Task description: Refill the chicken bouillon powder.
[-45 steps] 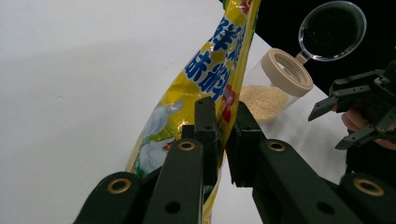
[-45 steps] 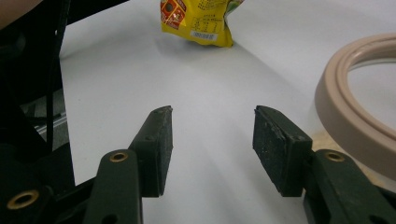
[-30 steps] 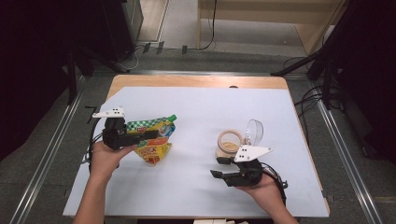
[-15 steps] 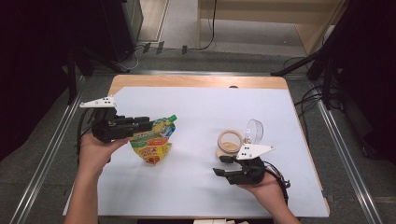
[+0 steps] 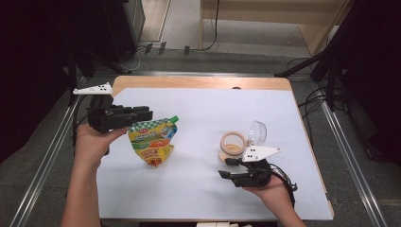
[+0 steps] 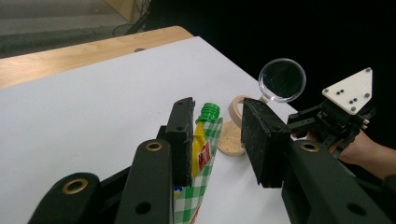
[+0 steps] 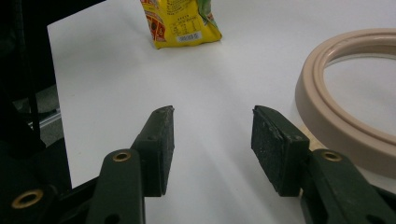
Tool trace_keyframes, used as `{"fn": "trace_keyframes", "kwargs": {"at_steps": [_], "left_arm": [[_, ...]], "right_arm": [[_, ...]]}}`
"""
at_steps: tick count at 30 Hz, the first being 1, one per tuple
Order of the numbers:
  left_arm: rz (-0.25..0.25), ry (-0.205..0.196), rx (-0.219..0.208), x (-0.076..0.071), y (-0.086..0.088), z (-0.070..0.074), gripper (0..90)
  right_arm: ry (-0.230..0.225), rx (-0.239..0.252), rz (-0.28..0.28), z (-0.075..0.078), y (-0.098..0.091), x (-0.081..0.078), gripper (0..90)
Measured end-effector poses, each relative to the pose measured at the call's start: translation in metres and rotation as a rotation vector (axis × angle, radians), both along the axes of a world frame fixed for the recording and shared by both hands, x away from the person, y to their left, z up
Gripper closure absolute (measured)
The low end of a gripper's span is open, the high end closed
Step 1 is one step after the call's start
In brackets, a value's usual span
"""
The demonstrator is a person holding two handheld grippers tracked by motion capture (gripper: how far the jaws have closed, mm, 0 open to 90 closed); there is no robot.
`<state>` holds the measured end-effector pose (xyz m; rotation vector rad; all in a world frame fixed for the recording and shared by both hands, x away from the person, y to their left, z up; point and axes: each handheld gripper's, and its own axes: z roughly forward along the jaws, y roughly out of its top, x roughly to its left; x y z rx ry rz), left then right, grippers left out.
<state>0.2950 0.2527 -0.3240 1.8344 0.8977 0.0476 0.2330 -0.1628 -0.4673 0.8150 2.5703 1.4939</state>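
Note:
A yellow and green-checked spout pouch (image 5: 152, 142) with a green cap (image 6: 209, 112) stands upright on the white table sheet (image 5: 198, 113), left of centre. My left gripper (image 5: 149, 113) is level at the pouch's top. In the left gripper view (image 6: 217, 112) the pouch's top sits between the jaws against the left pad (image 6: 181, 135), with a clear gap to the right pad (image 6: 261, 140). My right gripper (image 5: 223, 168) rests low near the table's front right, open and empty (image 7: 212, 116), next to a beige ring (image 7: 345, 93).
The beige ring (image 5: 232, 142) lies by a cork-brown disc (image 6: 229, 137), with a clear round lid (image 5: 257, 132) standing behind them. A wooden table edge (image 5: 198, 82) runs along the back. Dark stands and cables surround the table.
My left gripper has risen and shifted left. The pouch has gone from lying slanted on the sheet to standing upright. The right gripper has stayed put.

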Motion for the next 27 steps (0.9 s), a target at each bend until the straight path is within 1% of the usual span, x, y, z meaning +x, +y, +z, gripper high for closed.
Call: {"fn": "trace_keyframes", "kwargs": {"at_steps": [1,2,4,6,9,11,15,18,20,23,24,27], "left_arm": [[0.009,0.004,-0.004,0.001,0.002,0.002,65.4],[0.01,0.004,-0.008,0.001,0.003,0.003,65.4],[0.01,-0.007,-0.011,0.001,0.005,0.006,65.4],[0.016,-0.017,-0.01,0.001,0.007,0.009,65.4],[0.031,-0.012,-0.021,0.002,0.013,0.011,65.4],[0.042,-0.011,-0.015,0.003,0.017,0.01,65.5],[0.079,0.003,0.0,0.007,0.025,0.003,65.5],[0.099,0.013,0.012,0.011,0.03,-0.004,65.3],[0.113,0.017,0.026,0.014,0.032,-0.01,63.7],[0.117,0.017,0.042,0.018,0.034,-0.022,58.6],[0.118,0.02,0.045,0.018,0.034,-0.025,58.5],[0.124,0.041,0.047,0.021,0.036,-0.033,57.8]], "right_arm": [[0.005,-0.002,-0.001,0.0,-0.001,0.0,51.0],[0.0,-0.003,-0.002,0.001,-0.002,0.0,51.2],[0.006,0.0,-0.007,0.001,-0.003,-0.001,51.6],[0.002,-0.001,-0.01,0.002,-0.005,0.0,51.7],[-0.001,-0.002,-0.017,0.003,-0.009,0.0,51.9],[-0.001,-0.004,-0.021,0.004,-0.011,0.0,52.1],[-0.001,-0.002,-0.034,0.007,-0.018,-0.003,52.2],[-0.006,-0.005,-0.042,0.009,-0.025,-0.006,52.4],[-0.004,-0.003,-0.048,0.01,-0.031,-0.008,52.5],[0.001,-0.003,-0.062,0.011,-0.039,-0.009,52.7],[-0.001,-0.004,-0.072,0.012,-0.043,-0.009,52.7],[0.001,0.005,-0.08,0.014,-0.049,-0.011,53.8]]}}
